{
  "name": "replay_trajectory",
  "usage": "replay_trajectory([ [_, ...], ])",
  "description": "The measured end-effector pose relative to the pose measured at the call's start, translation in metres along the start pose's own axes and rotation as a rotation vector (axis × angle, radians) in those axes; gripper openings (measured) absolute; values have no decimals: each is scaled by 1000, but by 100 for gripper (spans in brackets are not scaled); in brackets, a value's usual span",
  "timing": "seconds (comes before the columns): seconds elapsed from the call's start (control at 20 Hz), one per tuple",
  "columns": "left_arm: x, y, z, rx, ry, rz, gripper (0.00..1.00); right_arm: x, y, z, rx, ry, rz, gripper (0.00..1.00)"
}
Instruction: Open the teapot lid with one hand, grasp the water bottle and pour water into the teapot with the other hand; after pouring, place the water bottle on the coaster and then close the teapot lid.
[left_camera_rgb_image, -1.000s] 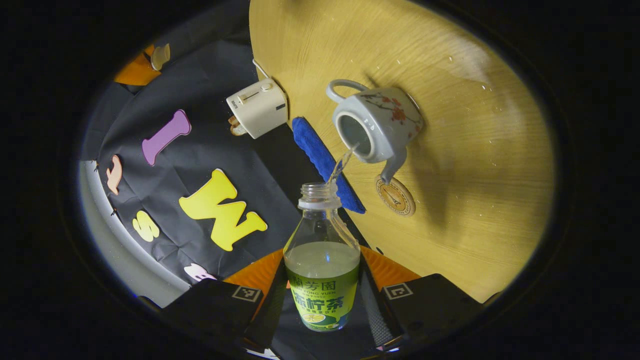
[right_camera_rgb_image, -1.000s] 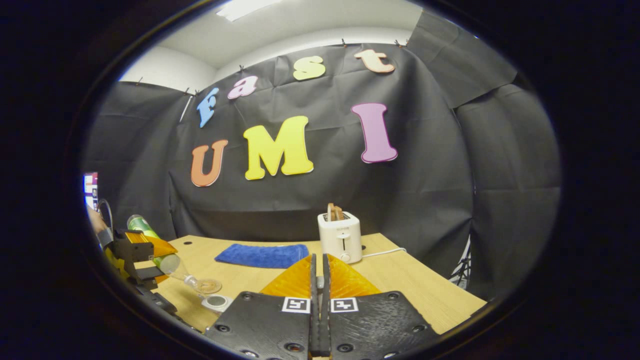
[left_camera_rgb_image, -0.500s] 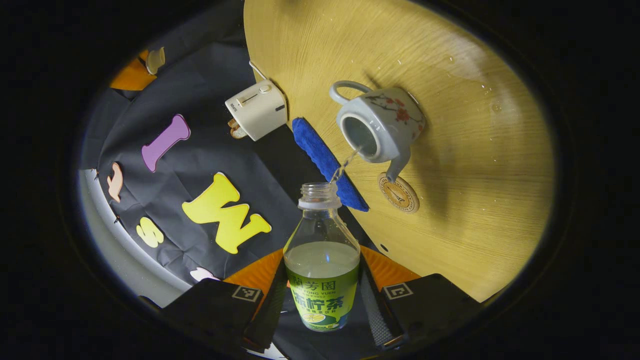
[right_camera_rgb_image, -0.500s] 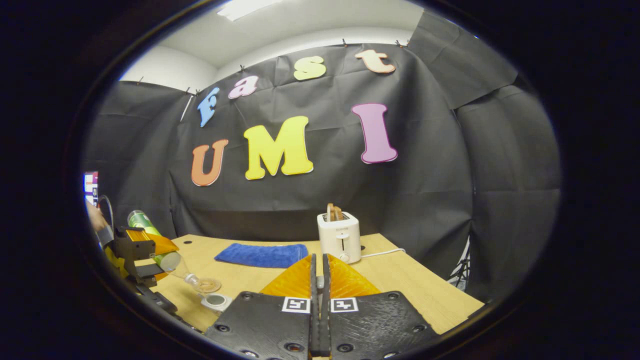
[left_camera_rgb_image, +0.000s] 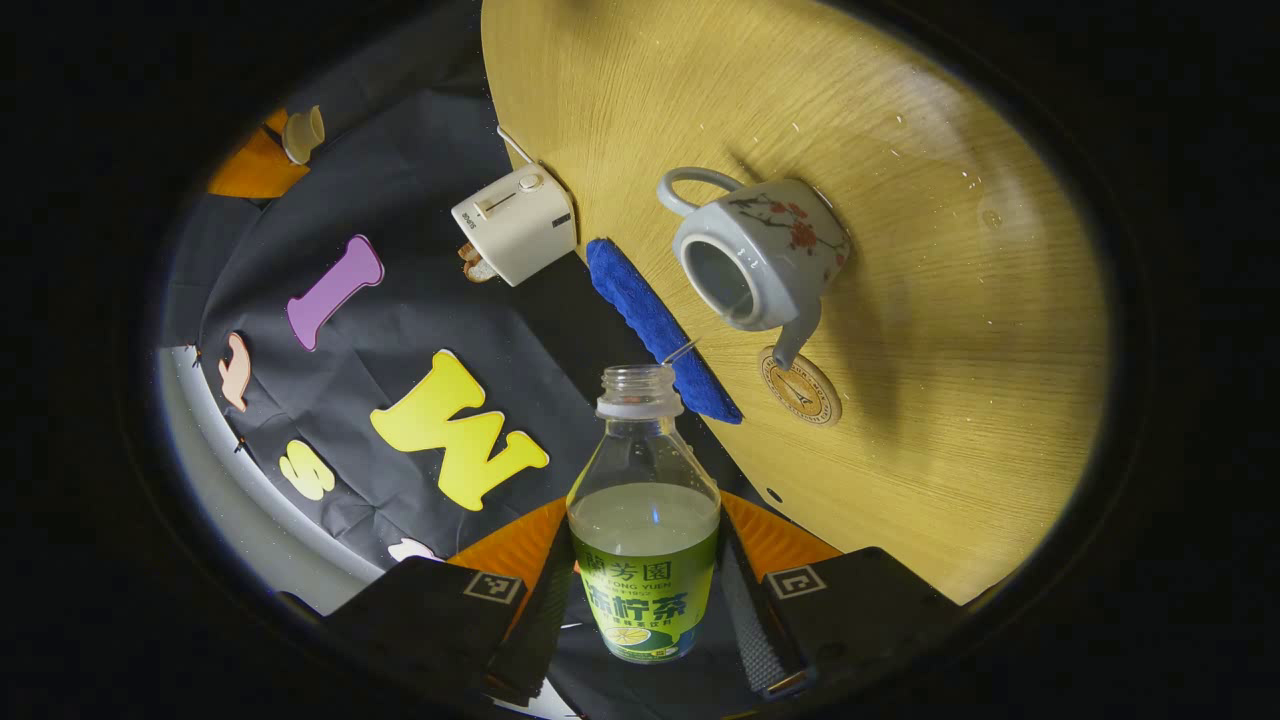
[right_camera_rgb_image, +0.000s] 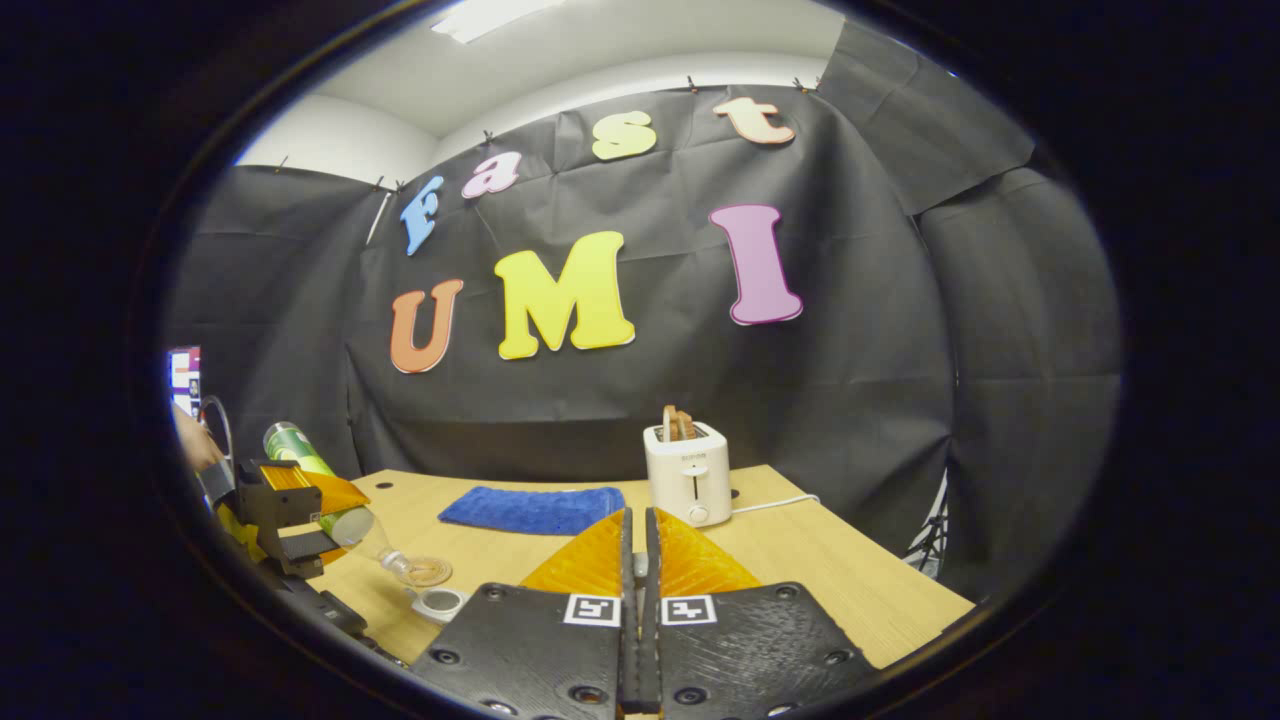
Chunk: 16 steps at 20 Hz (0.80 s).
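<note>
Pale liquid half-fills the uncapped water bottle (left_camera_rgb_image: 644, 520), clamped between both fingers of the left gripper (left_camera_rgb_image: 645, 600) and tipped toward the lidless teapot (left_camera_rgb_image: 760, 262) on the wooden table (left_camera_rgb_image: 950, 300), just beside the coaster (left_camera_rgb_image: 800, 388). From the right gripper view, the right gripper (right_camera_rgb_image: 636, 600) has its fingers pressed nearly together, whether on anything I cannot tell, with a toaster (right_camera_rgb_image: 687, 474) and blue cloth (right_camera_rgb_image: 530, 508) beyond.

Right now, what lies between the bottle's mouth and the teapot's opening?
In the left gripper view, only air over the blue cloth separates the green-labelled plastic bottle from the white flowered teapot.
</note>
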<state>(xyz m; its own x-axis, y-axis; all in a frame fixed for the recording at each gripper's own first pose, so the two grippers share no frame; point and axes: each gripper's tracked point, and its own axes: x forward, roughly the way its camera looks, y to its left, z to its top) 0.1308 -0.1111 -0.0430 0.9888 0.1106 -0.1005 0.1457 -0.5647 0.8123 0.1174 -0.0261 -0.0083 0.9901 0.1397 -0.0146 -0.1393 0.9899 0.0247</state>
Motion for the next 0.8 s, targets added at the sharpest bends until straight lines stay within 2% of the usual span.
replay_trajectory([
  [0.1, 0, 1, 0, -7, -6, 7, 74, 0, 0, -1, 0, 3, 0, 0],
  [0.4, 2, 8, 6, -48, -25, 40, 74, 0, 0, -2, -10, 11, -2, 0],
  [0.7, 3, 13, 11, -208, -48, 57, 74, -3, 1, 0, -29, 12, -11, 0],
  [0.75, 4, 16, 9, -239, -49, 71, 70, -4, 1, 1, -32, 9, -12, 0],
  [0.8, 5, 19, 8, -283, -51, 87, 74, -5, 2, 2, -35, 6, -11, 0],
])
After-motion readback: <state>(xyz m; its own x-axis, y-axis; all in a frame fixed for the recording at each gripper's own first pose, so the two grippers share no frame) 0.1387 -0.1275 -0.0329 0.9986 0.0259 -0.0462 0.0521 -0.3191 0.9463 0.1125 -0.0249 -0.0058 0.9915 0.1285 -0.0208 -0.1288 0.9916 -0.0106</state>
